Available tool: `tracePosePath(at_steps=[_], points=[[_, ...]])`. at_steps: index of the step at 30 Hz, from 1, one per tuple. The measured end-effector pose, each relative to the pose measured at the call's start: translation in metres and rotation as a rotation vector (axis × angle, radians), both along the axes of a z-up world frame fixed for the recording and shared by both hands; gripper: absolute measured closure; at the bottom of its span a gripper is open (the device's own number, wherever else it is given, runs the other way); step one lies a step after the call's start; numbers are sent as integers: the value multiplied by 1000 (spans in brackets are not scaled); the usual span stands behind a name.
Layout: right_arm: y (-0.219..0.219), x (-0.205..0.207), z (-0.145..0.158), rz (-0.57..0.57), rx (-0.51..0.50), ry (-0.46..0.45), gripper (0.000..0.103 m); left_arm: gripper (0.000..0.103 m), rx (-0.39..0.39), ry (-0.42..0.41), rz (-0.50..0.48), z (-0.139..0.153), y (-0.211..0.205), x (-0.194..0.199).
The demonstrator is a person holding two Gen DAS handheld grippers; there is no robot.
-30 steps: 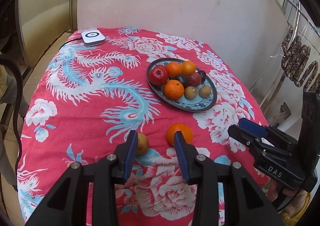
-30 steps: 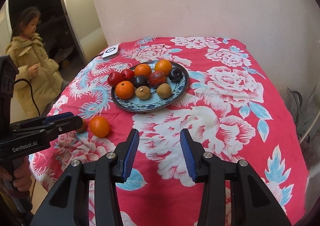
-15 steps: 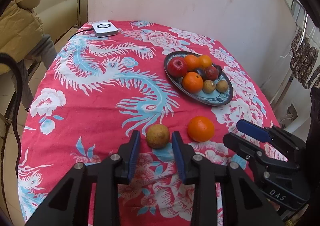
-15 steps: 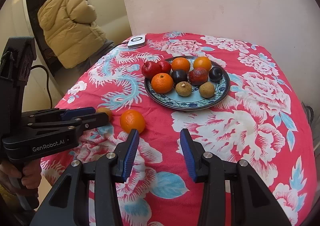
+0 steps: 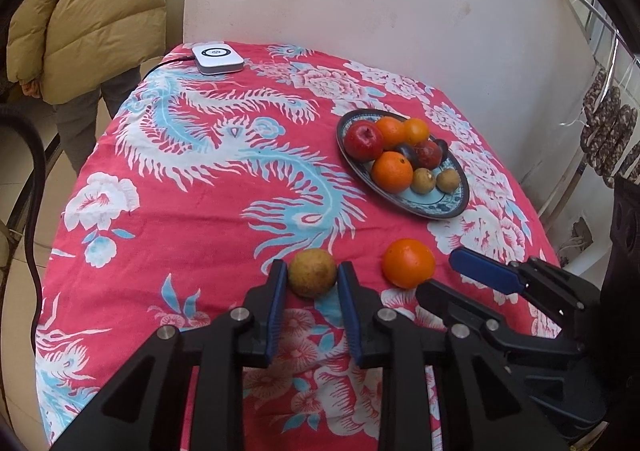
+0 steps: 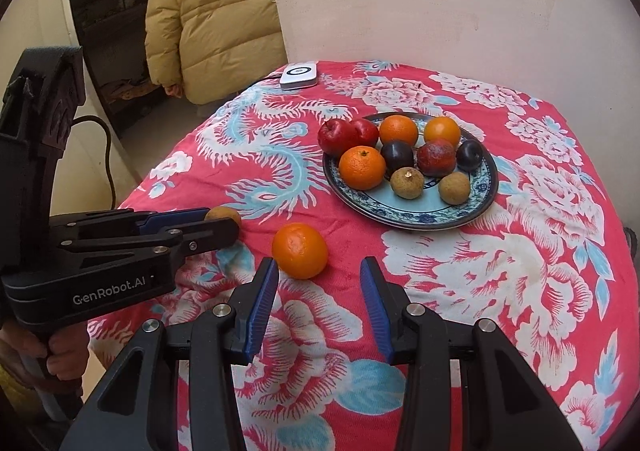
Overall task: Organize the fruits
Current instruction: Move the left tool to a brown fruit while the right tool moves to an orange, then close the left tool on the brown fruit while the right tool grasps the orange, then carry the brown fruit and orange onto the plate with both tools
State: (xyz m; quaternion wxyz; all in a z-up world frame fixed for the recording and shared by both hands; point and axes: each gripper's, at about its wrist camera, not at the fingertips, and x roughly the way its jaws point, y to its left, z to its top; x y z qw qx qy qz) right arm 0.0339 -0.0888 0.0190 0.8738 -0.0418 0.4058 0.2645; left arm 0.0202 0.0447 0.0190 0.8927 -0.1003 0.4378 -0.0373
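A small brown fruit (image 5: 312, 272) lies on the red cloth between the fingertips of my left gripper (image 5: 313, 280). The jaws stand close on both sides of it, and contact is unclear. It also shows in the right wrist view (image 6: 224, 214) behind the left gripper (image 6: 218, 229). A loose orange (image 5: 408, 263) lies to its right; in the right wrist view the orange (image 6: 300, 250) sits just ahead of my open right gripper (image 6: 318, 279). A blue patterned plate (image 6: 486, 187) holds several fruits: oranges, red apples, dark plums, brown fruits.
A white charger puck (image 5: 217, 59) with a cable sits at the table's far left corner. A person in a tan puffer jacket (image 6: 212, 19) stands beyond that corner. A white wall backs the table. The table's right edge drops off near the plate (image 5: 348, 155).
My left gripper has moved forward so the brown fruit now lies between its fingertips, and its jaws have narrowed. My right gripper has moved closer to the loose orange. The person has shifted.
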Motion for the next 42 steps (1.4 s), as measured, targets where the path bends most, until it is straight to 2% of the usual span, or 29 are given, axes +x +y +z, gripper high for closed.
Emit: tracePosePath(at_steps=[16,19,28,42], points=[[19,12,-10,43,-10,21,60,76,-10,5,42,4,8,-2],[19,12,-10,40,-15,13,69,76,-9,6,43,5,7,-2],[-7,12,-6,4,63,26,69,76,-24,6,39,15,-1,-6],[-63,30,20,-114,77,-41,69,76,15,-47,-26,34,-45,21]])
